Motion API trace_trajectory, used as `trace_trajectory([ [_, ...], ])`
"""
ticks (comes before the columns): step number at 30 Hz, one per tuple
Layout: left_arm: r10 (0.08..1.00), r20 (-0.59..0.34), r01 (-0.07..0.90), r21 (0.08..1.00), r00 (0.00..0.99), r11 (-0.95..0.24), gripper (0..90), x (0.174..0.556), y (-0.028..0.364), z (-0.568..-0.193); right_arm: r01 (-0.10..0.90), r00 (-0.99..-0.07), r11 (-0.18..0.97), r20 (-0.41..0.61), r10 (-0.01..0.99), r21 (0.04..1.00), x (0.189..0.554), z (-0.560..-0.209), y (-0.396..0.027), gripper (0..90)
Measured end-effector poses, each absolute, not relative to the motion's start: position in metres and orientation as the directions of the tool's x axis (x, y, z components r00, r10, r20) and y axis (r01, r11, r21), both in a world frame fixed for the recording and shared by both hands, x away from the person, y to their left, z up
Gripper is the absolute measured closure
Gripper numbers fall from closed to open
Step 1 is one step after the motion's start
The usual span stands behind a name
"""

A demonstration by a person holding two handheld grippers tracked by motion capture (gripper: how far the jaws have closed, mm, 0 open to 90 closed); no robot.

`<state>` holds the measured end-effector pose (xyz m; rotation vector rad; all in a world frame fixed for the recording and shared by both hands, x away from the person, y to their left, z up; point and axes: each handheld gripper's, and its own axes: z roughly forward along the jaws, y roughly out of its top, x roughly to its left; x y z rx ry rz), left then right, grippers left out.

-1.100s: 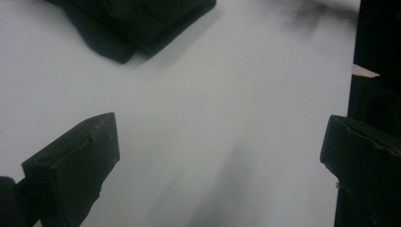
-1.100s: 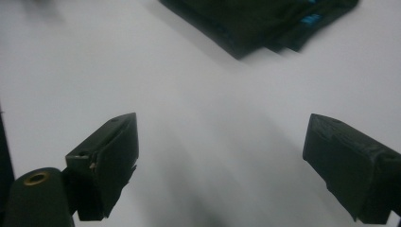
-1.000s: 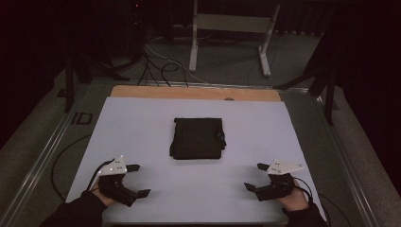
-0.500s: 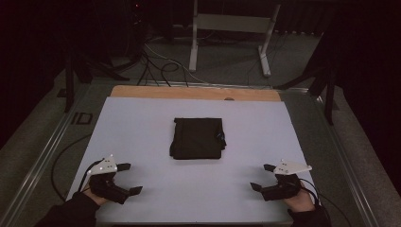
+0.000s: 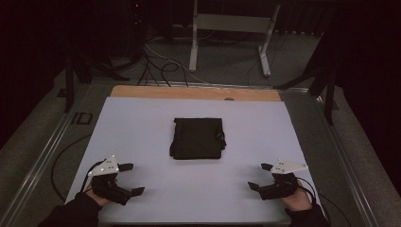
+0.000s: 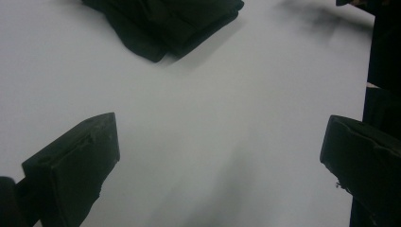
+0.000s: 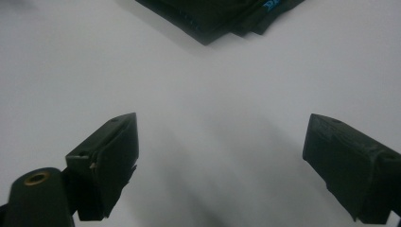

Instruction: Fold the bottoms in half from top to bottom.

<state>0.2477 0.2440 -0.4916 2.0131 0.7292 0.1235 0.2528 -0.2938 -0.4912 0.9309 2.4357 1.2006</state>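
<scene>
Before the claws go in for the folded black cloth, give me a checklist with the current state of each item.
1. Left claw open, nothing held: ok.
2. Right claw open, nothing held: ok.
3. Folded black cloth lies flat mid-table, apart from both claws: ok.
4. White table cover bare between claws and cloth, no obstacles: ok.
5. Cloth edges neatly stacked: not ok; a small blue-marked flap juts out on its right side.
6. Number of folded layers: cannot tell.
</scene>
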Motion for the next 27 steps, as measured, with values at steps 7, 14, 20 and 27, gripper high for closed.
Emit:
trace_trajectory([
  [7,0.536,-0.206,0.442,0.823,0.818,-0.357,0.0,0.2466,0.2447,-0.4902,0.431,-0.756,0.446,0.043,0.654,0.785,0.2523,-0.4908,-0.2923,11.5],
  [14,0.534,-0.215,0.443,0.827,0.818,-0.346,0.0,0.2466,0.2456,-0.4896,0.429,-0.756,0.452,0.037,0.654,0.782,0.2524,-0.4909,-0.292,11.5],
  [20,0.532,-0.217,0.442,0.829,0.818,-0.343,0.0,0.2466,0.2453,-0.4898,0.427,-0.759,0.454,0.036,0.651,0.782,0.2526,-0.4912,-0.2919,11.5],
  [27,0.526,-0.218,0.44,0.828,0.822,-0.346,0.0,0.2467,0.2436,-0.4897,0.429,-0.763,0.457,0.041,0.645,0.78,0.2526,-0.4918,-0.2913,11.6],
])
